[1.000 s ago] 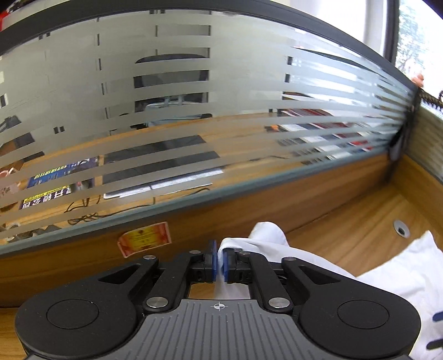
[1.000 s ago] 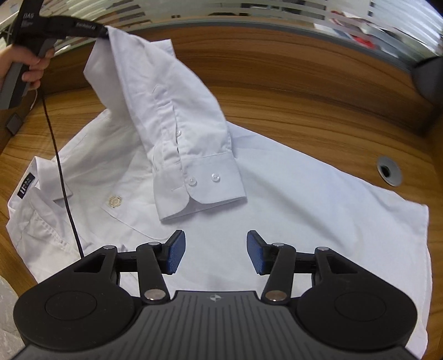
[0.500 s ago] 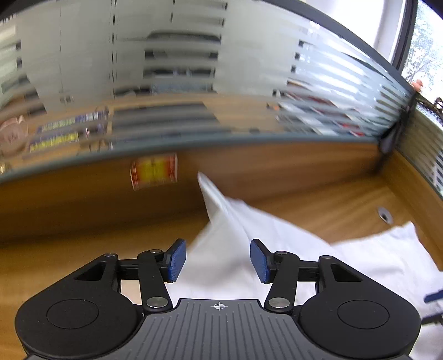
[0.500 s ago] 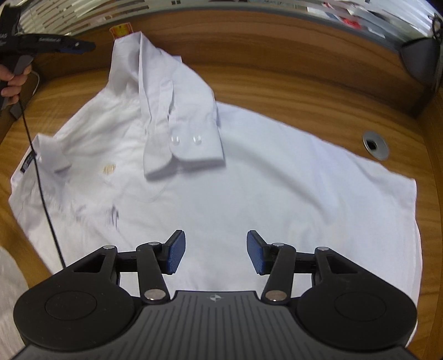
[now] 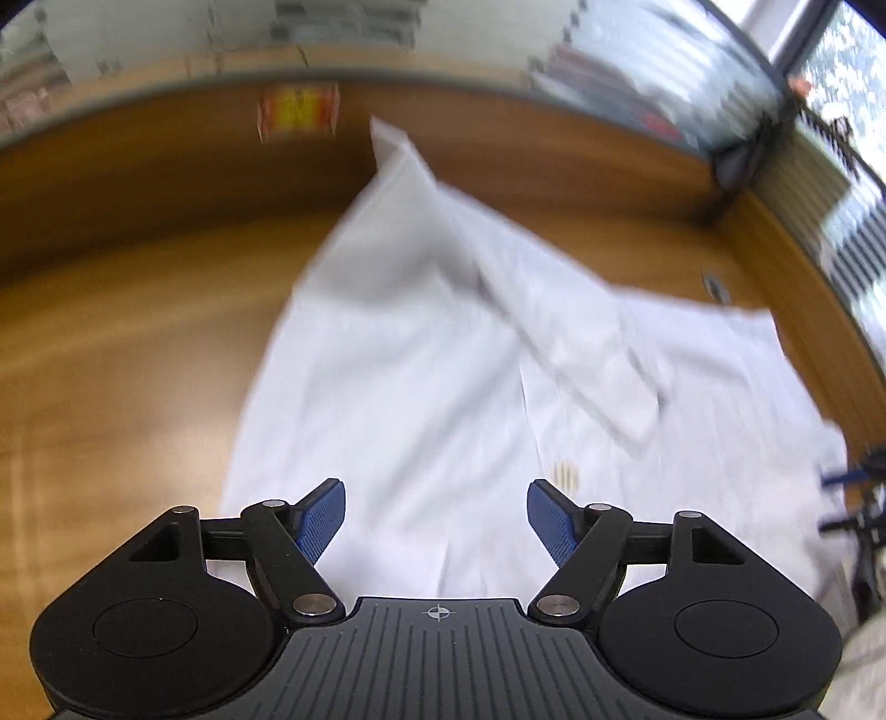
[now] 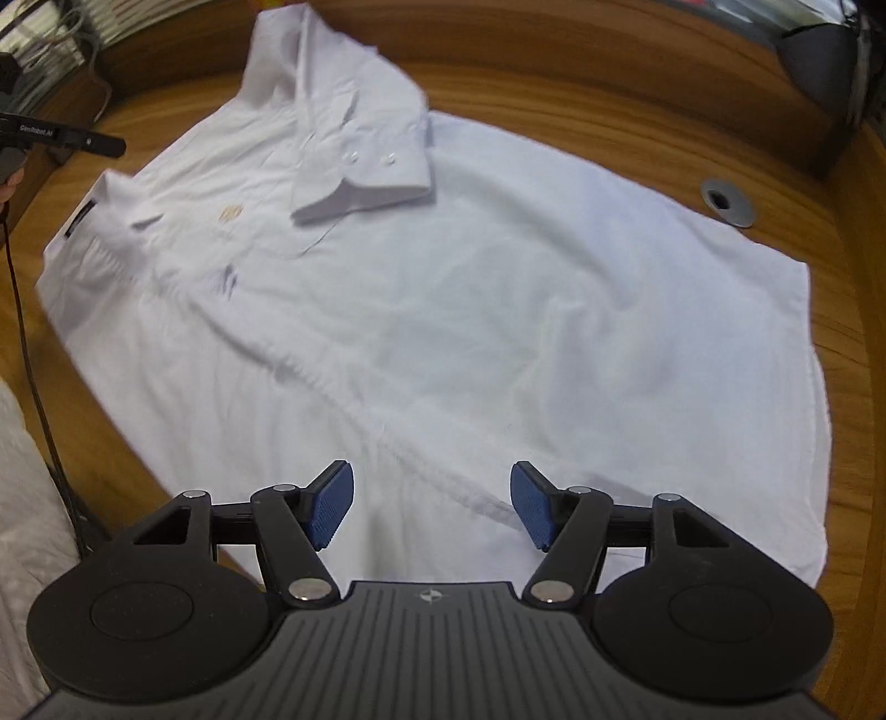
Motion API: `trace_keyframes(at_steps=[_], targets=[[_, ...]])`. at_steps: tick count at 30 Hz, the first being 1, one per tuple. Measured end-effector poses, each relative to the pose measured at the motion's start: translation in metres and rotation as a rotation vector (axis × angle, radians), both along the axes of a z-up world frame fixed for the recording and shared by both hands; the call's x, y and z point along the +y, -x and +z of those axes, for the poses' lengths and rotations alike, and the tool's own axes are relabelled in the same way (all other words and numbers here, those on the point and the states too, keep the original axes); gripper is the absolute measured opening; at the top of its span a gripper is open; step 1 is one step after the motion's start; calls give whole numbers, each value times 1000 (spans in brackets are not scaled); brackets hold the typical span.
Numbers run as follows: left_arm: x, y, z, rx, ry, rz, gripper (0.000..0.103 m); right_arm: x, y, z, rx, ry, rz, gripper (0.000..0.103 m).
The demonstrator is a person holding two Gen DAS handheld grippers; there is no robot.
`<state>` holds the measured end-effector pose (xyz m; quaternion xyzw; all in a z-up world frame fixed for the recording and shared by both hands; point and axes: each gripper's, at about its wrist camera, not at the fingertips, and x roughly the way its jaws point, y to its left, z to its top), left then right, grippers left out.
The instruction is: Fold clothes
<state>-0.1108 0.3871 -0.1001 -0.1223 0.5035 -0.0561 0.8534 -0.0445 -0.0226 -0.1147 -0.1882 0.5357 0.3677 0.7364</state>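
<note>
A white button-up shirt lies spread on the wooden desk, collar to the left, hem to the right. One sleeve is folded across the chest, its two-button cuff near a small gold emblem. My right gripper hovers over the shirt's near edge, jaws opening, nothing between them. In the left wrist view the same shirt shows blurred, the sleeve lying across it. My left gripper is above the shirt near the collar side, jaws opening and empty; it also shows as a dark bar, the left gripper.
A low wooden wall with a frosted glass partition runs behind the desk. A round cable grommet sits at the right. A black cable hangs at the desk's left edge, beside pale fabric.
My left gripper let go of the sleeve, opened wide and tipped down over the shirt. The sleeve dropped flat across the chest. My right gripper opened wider and drew back toward the near edge.
</note>
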Motion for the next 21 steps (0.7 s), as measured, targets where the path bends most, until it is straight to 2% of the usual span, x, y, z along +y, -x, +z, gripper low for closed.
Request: trace_keyframes(at_steps=[5,8,10,11,12,13,15,21], targets=[[-3,10,-24,86,-4,-85,75,8,0,-11,-10,19,104,70],[-3,12,-37,134,-10,-87,75,14,-2,-19,4,38,171,70],[-3,15,-45,153,-9,-70,71,17,-3,-23,27,46,200,67],[-2,18,-46,152,-3,-65,58,16,-3,-22,33,44,200,63],[-3,20,-46,144,1,-67,46,16,-3,-21,40,43,201,50],[-6,24,-43,135,-8,-70,44,15,-3,-20,47,41,201,36],[-11,35,-33,101,-40,-82,25,10,-1,-17,55,32,202,15],[-17,73,-2,3,-47,-55,16,-17,31,12,40,-48,177,11]])
